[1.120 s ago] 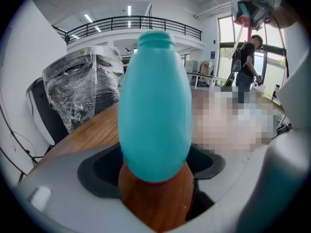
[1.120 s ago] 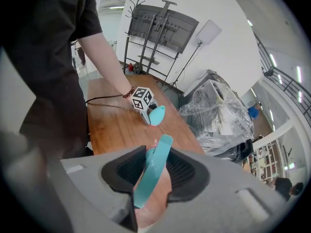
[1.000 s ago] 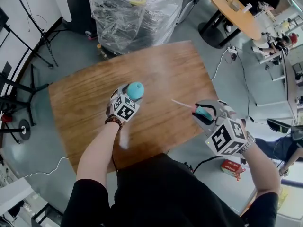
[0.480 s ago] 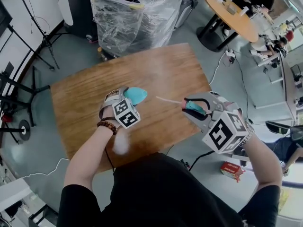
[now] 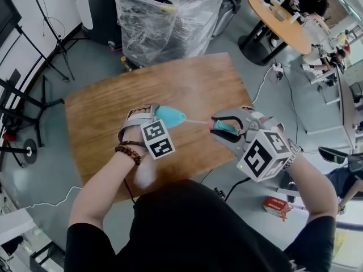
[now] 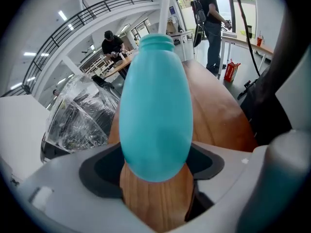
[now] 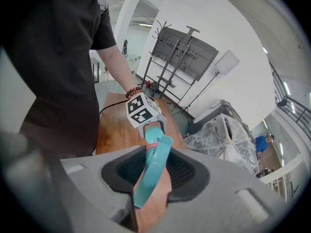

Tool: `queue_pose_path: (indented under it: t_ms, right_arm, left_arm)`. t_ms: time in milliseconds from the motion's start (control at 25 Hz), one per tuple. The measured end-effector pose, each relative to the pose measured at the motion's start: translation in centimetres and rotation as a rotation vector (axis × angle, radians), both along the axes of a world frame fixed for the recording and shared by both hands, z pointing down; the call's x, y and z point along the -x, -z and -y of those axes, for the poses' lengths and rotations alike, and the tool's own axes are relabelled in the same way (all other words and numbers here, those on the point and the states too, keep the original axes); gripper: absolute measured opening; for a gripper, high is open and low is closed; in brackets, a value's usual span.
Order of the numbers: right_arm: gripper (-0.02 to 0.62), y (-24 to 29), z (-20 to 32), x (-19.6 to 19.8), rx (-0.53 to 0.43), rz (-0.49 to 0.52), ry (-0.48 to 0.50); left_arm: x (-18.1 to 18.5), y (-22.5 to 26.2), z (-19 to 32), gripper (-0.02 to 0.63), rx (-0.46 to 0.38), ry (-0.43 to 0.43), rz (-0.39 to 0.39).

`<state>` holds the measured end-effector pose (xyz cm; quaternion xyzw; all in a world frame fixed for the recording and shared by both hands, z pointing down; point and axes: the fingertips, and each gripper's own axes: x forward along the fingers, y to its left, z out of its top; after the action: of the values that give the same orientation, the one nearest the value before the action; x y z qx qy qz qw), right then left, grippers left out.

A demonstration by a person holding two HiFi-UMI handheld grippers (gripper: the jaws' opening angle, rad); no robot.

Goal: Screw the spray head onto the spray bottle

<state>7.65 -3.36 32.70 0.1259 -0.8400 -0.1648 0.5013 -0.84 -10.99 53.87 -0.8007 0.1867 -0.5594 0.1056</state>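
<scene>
Standing over a brown wooden tabletop (image 5: 108,112), a person in a black top holds a tool in each hand above it. At the far left, black stand legs (image 5: 22,103) splay on the grey floor, and a bundle wrapped in clear plastic film (image 5: 164,16) sits beyond the tabletop's far edge. The left tool (image 5: 152,113), on a wrist with a dark bead bracelet (image 5: 129,152), is clamped round the fat lower body of a teal plastic spray bottle (image 5: 171,117). The bottle lies on its side in the air, its open neck aimed to the right. From that neck a thin pale dip tube (image 5: 198,122) crosses the gap to a teal spray head (image 5: 227,128) with a pink collar, which is itself apart from the neck. Whether the tube's tip is inside I cannot tell. The right tool (image 5: 220,128) is clenched on that spray head, pads pinching it from both sides. Further right, a small red box (image 5: 276,205) lies on the floor.
</scene>
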Motion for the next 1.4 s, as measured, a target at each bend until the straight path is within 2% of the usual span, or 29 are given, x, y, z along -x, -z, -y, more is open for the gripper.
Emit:
queue_pose_path:
  t_ms: [520, 1000, 1240, 1400]
  right_arm:
    - [0.121, -2.5, -1.0, 1.5, 0.023, -0.016, 0.098]
    - [0.121, -4.2, -1.3, 1.3, 0.049, -0.049, 0.13]
    - [0.121, -4.6, -2.0, 1.5, 0.088, -0.112, 0.149]
    - [0.121, -5.7, -2.6, 1.4, 0.068, -0.211, 0.203]
  left_arm:
    - [-3.1, 4.5, -3.2, 0.419, -0.008, -0.087, -0.019]
    - [-4.9, 5.1, -5.0, 0.419, 0.033, -0.109, -0.068]
    - [-5.8, 4.4, -6.3, 0.419, 0.074, -0.113, -0.093]
    - [-6.1, 3.3, -7.3, 0.416, 0.116, -0.106, -0.09]
